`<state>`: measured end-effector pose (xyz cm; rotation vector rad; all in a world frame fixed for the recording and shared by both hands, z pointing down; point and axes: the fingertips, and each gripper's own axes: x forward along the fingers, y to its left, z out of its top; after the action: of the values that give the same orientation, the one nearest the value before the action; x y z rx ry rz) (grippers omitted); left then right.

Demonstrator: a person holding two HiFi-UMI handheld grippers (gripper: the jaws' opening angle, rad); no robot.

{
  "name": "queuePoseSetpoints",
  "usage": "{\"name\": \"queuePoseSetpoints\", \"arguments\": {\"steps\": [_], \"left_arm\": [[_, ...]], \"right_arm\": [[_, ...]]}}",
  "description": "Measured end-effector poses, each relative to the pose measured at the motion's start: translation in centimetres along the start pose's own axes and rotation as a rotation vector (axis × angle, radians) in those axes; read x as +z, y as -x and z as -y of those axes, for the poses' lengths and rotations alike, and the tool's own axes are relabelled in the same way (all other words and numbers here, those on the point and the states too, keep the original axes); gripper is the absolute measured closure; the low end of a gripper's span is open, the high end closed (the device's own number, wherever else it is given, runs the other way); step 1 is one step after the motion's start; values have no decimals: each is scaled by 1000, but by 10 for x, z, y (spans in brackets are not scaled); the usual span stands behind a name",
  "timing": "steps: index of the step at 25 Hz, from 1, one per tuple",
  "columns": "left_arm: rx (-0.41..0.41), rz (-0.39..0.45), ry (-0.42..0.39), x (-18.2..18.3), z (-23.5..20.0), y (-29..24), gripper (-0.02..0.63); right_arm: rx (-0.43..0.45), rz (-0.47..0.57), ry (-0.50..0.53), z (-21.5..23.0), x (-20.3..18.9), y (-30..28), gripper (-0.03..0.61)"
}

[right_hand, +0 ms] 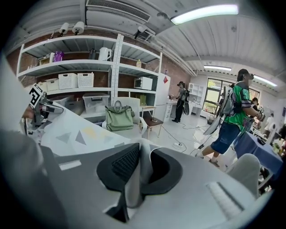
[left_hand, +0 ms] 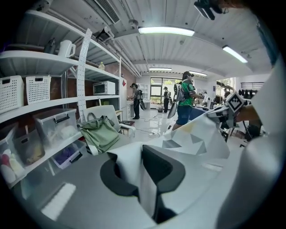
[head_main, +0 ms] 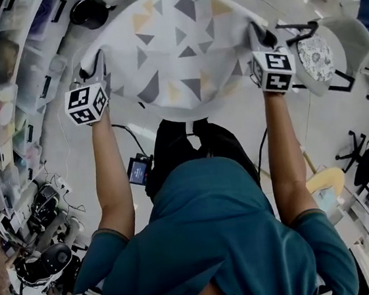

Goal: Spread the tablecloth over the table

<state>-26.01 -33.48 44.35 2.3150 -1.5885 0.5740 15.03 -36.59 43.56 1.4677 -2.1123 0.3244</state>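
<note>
- Two tongs: the left tongs (left_hand: pixel 144 167) and the right tongs (right_hand: pixel 138 167) are each clamped tight on a fold of cloth edge.
- One tablecloth (head_main: pixel 179 45), white with grey and yellow triangles, stretches between them and out beyond their tips.
- Left of the left tongs, shelves carry two white baskets (left_hand: pixel 38 89) and clear bins (left_hand: pixel 53 127); their contents are too blurred to tell.

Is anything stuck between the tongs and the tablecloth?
No, nothing I can see. The left tongs and the right tongs are each shut right on an edge of the tablecloth, pads on fabric. The cloth hides whatever lies under it.
</note>
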Motion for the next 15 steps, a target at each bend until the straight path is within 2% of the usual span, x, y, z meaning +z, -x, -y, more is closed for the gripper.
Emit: {"name": "queuePoseSetpoints", "arguments": {"steps": [2, 5, 8, 11, 15], "left_arm": [[-8, -1, 5, 3, -10, -10, 588], [-23, 31, -38, 24, -12, -21, 592], [-36, 29, -33, 32, -20, -38, 592], [-61, -40, 15, 13, -27, -53, 591], [-76, -155, 56, -43, -25, -59, 584]], "right_arm": [[0, 8, 16, -2, 10, -11, 541], [-9, 25, 29, -1, 27, -23, 543], [-29, 18, -2, 10, 31, -35, 543], [-25, -33, -65, 21, 11, -50, 543], [-25, -122, -90, 22, -37, -56, 541]]}}
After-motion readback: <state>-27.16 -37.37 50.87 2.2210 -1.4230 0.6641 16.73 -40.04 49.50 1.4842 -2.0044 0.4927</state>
